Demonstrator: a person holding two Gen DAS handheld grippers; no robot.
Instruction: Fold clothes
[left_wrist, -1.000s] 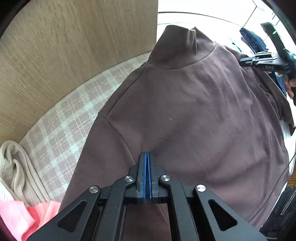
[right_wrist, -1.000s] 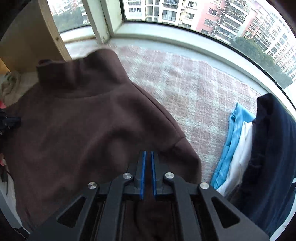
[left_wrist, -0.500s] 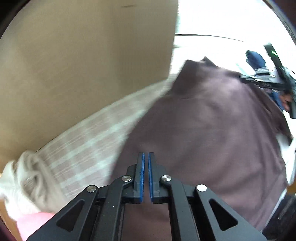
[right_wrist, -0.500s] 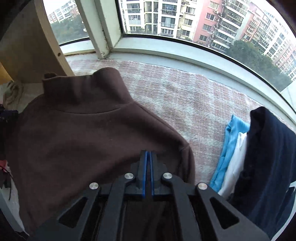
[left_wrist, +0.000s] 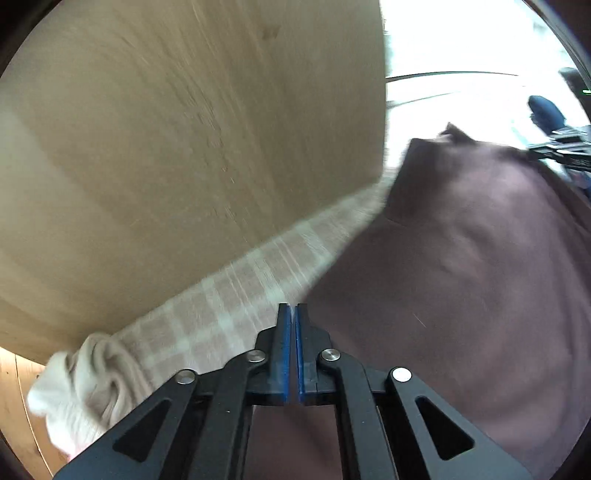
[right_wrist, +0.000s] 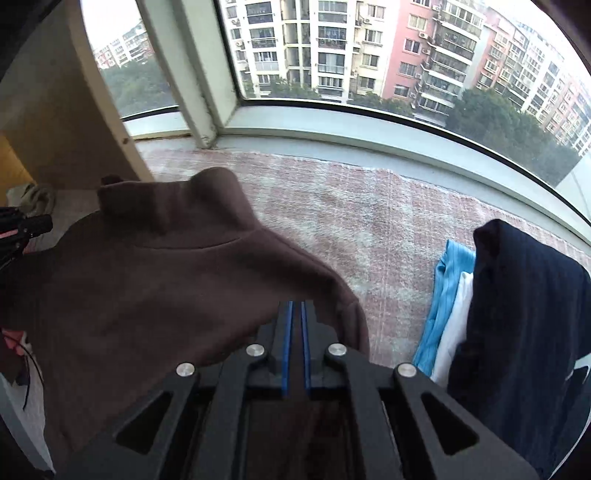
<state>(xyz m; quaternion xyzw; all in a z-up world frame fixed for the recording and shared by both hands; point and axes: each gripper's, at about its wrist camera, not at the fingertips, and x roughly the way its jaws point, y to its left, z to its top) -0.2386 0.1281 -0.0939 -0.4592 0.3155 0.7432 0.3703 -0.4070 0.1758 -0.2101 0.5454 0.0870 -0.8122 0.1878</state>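
Surface: checked mat (right_wrist: 369, 221) beside window.
Sweater: brown sweater (right_wrist: 166, 280) lies flat there.
Change: left gripper (left_wrist: 291, 314) and right gripper (right_wrist: 296, 314) were closed; both now opening, empty.
Meaning: sweater released, next fold can begin.

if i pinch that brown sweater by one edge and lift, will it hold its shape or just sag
Likely sag: the brown sweater drapes in soft folds over the plaid mat, its sleeve edge curling down. It looks thick and fleecy, so probably somewhat heavy for cloth, and unlikely to slip from the pads. The standing collar hints at slight body, not stiffness.
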